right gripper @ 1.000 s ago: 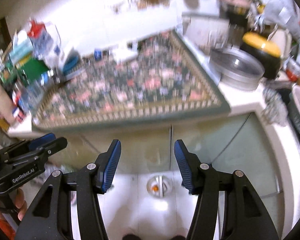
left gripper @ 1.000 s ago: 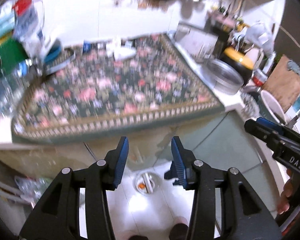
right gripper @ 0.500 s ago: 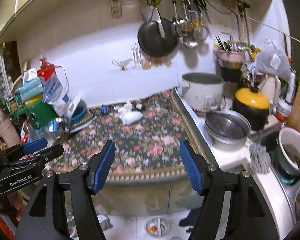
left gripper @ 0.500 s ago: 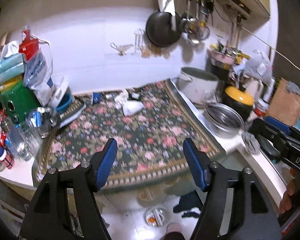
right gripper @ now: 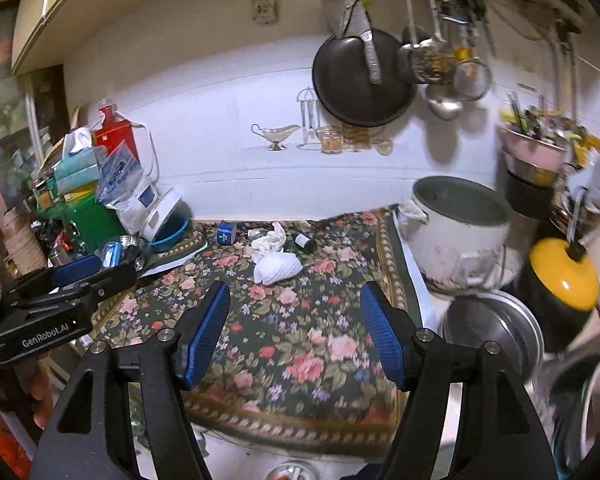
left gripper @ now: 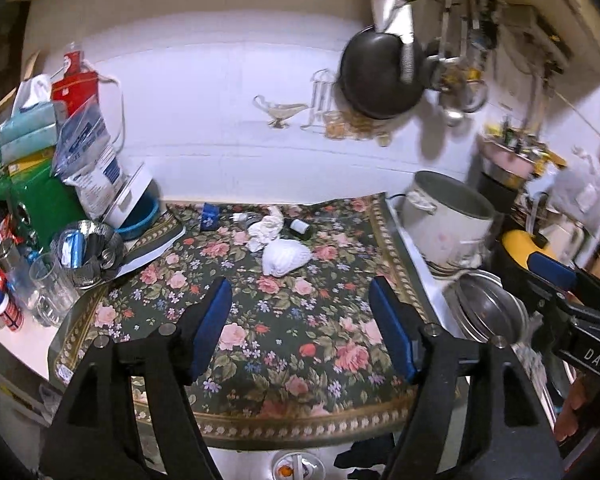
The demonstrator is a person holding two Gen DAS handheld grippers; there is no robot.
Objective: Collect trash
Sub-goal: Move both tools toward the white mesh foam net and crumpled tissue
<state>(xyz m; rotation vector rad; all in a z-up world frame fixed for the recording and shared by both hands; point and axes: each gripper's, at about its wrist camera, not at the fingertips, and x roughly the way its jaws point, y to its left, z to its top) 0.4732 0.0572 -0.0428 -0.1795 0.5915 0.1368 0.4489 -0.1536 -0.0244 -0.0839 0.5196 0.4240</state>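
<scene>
On the floral mat [left gripper: 284, 320] [right gripper: 300, 320], near the back wall, lie a white foam net wrapper [left gripper: 285, 261] [right gripper: 277, 269], a crumpled white tissue [left gripper: 266, 230] [right gripper: 269, 242], a small dark bottle on its side [left gripper: 300, 227] [right gripper: 305, 242], a small blue box [left gripper: 210, 217] [right gripper: 226, 234] and a small clear vial [left gripper: 242, 218]. My left gripper [left gripper: 300, 332] is open and empty over the mat's front part. My right gripper [right gripper: 294, 330] is open and empty, also short of the trash. Each gripper shows at the edge of the other's view.
A white pot [left gripper: 446, 220] [right gripper: 458, 232], steel bowls [left gripper: 488, 308] [right gripper: 496, 328] and a yellow-lidded pot [right gripper: 564, 276] stand right of the mat. Left are a green box [left gripper: 44, 200], bags, glasses [left gripper: 52, 288] and a blue bowl [right gripper: 168, 232]. A pan [right gripper: 360, 76] hangs on the wall.
Both grippers rose from pointing at the floor below the counter to facing the countertop, and both jaws opened wider. The trash at the back of the mat came into clear view.
</scene>
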